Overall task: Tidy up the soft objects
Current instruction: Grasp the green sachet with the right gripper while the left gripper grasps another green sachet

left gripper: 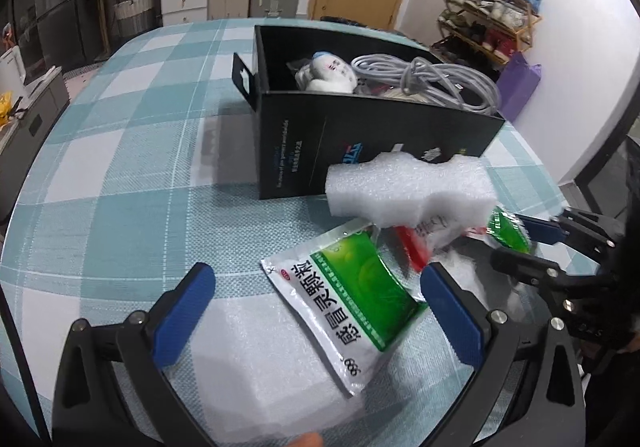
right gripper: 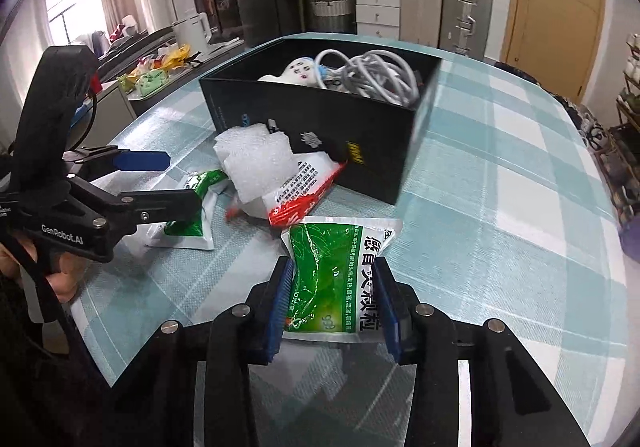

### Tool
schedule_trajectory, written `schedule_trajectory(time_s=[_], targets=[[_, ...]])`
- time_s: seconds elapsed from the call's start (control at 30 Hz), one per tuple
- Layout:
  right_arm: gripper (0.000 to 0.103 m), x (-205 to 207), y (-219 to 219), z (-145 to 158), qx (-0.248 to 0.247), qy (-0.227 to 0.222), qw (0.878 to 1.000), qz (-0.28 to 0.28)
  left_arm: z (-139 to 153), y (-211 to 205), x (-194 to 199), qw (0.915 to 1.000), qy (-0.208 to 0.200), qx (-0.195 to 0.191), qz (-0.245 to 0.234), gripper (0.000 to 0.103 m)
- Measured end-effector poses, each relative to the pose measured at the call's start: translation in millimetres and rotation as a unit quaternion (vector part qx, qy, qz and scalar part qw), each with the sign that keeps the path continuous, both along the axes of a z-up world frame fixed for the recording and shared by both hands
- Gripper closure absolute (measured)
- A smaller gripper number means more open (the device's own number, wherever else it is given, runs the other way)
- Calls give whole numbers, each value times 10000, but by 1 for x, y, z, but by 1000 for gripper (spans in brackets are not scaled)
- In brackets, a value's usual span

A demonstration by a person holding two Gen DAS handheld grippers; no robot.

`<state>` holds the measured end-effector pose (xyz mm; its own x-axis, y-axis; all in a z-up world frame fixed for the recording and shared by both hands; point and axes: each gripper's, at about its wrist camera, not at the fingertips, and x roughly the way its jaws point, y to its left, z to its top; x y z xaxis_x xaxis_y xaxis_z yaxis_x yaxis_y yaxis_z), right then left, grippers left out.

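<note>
1. A table covered in a teal-and-white checked cloth (right gripper: 500, 207) fills both views. Its far and right sides are broad and bare; the rounded edge curves away toward the room.
2. A black box (right gripper: 320, 135) stands open-topped near the middle of the table, holding a coiled grey cable (right gripper: 376, 77) and a white plush toy (right gripper: 296, 73).
3. Just in front of the box's near wall lies a cluster: a block of white foam (right gripper: 256, 167) resting on a red-and-white sachet (right gripper: 304, 195), which touches the box's base.
4. The right gripper (right gripper: 332, 307) points steeply down at the table's near side. Its blue pads press on both sides of a green sachet (right gripper: 336, 271), crumpling it; the sachet sits near the red one.
5. The left gripper (left gripper: 312, 311) also points downward, jaws spread wide. A second green sachet (left gripper: 348, 307) lies flat on the cloth between the fingers, its right edge just beside the right pad.
6. A hand (right gripper: 60, 279) holds the left gripper's black handle at the table's left edge.
</note>
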<state>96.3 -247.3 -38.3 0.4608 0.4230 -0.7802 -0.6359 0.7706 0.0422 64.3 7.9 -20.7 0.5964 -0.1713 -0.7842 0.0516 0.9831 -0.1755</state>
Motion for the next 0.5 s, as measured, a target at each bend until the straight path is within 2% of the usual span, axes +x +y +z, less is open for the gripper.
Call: schedule_trajectory(time_s=[0.23, 0.5], targets=[[63, 0, -3, 2, -35, -69, 10000, -60, -2, -8, 0, 9994, 131, 322, 26, 0], [63, -1, -8, 8, -24, -153, 9998, -126, -1, 13, -11, 9995, 163, 265, 104, 2]])
